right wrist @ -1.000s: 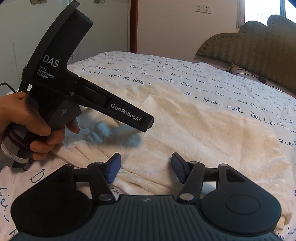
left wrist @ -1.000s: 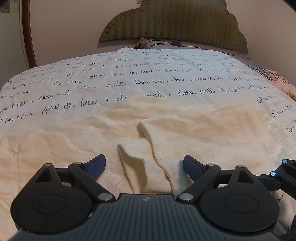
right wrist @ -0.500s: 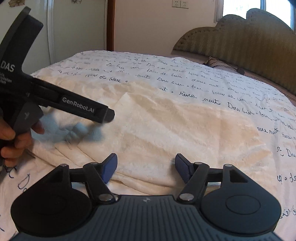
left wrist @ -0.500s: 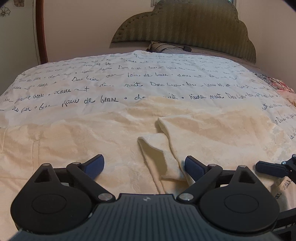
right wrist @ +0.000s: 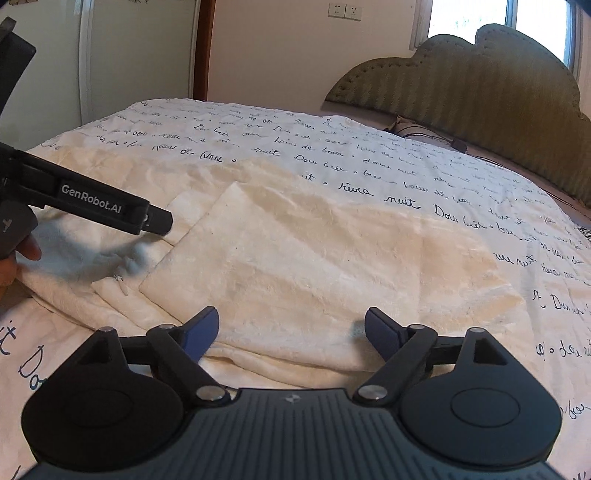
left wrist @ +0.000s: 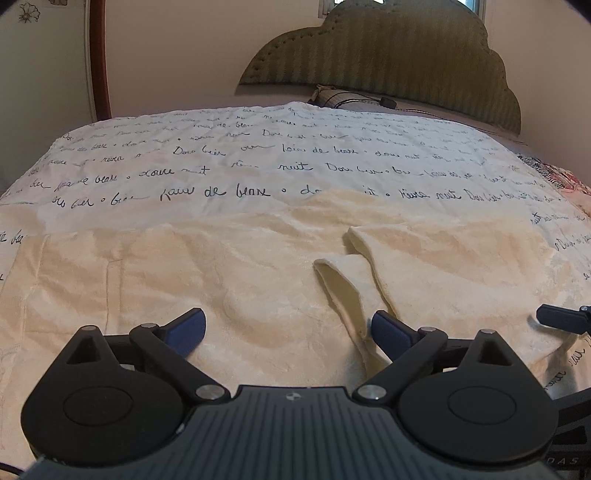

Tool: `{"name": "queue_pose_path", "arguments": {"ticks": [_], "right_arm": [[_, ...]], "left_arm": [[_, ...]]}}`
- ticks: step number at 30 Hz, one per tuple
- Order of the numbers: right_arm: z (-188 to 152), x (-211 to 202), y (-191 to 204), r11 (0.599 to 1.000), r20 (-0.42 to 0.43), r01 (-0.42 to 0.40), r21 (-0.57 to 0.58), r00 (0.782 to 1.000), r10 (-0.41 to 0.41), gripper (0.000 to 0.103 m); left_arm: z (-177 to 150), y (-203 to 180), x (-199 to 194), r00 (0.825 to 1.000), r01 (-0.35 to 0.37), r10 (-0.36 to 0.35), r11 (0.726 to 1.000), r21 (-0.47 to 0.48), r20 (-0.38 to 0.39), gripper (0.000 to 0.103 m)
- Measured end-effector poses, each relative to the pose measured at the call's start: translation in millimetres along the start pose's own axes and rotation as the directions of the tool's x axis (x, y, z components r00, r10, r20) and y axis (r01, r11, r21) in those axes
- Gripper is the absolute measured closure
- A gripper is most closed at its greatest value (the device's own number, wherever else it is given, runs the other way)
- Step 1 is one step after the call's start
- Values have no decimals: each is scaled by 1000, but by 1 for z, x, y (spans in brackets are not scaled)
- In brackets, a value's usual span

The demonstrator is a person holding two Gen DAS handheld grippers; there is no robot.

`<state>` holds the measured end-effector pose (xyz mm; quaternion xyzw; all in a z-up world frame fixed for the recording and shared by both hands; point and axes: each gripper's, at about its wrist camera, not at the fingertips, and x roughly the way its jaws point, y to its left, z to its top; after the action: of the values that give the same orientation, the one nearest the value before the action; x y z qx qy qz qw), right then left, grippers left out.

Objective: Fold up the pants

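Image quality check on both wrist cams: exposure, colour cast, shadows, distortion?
Left wrist view: dim, warm cast, cream pants low-contrast against the quilt; fisheye bows the bed edge, dark vignette in the top corners. Right wrist view: brighter, window blown out; the left gripper casts a soft bluish shadow on the pants.

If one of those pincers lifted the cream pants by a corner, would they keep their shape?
Probably not. The cream pants lie in soft wrinkles and folded layers, so they would likely droop. The fuzzy surface should grip rather than slip. They look light, and a push would bunch them.

Cream fleecy pants (left wrist: 229,280) — spread flat on bed, one end folded over
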<state>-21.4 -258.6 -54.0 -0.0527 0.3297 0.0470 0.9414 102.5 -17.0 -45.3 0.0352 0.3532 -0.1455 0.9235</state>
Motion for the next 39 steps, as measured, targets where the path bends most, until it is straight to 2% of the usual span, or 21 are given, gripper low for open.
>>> {"name": "queue_pose_path", "arguments": {"ticks": [1,2,4,8,10,13,16,20,26,33,36,39], "right_arm": [[0,1,0,1000,-4,16,2,1000,-16,4],[1,2,0,999,-10,32,9,999,-32,2],[4,0,-2,999,-14,44,31,999,-44,2],[12,-11,13,999,66,49,-13,997,-48,2],[17,-9,24,997,70,43,-58,997,-39,2],[16,9,36,992,-9,39,-124,999,-41,2],[18,4,35,994,16,50,-101,999,-49,2],[31,-14,44,991,110,77,-113,992,-64,2],[47,-26,80,976,177,36,-213,984,2,2],[49,-25,126,942,182,-31,-335,979,97,2],[44,-31,147,906,208,-41,-421,968,141,2],[39,-31,170,860,209,-44,-509,962,173,2]], "left_arm": [[-1,2,-2,1000,-7,7,1000,1,2,3],[-2,4,-5,1000,-20,20,1000,3,4,3],[-6,10,-10,997,-73,72,997,17,7,3],[-11,27,-14,983,-185,185,982,28,4,3],[-13,39,-13,981,-192,192,981,6,-13,2],[-16,55,-19,986,-169,168,984,-54,-20,2],[-16,61,-24,983,-185,185,981,-55,-14,2],[-17,69,-30,982,-188,188,980,-66,-6,2],[-20,80,-41,978,-208,209,975,-74,3,2],[-24,106,-63,971,-238,240,965,-111,1,2],[-24,130,-82,954,-295,298,941,-168,-4,2],[-20,156,-101,929,-368,370,908,-200,-28,2]]}}
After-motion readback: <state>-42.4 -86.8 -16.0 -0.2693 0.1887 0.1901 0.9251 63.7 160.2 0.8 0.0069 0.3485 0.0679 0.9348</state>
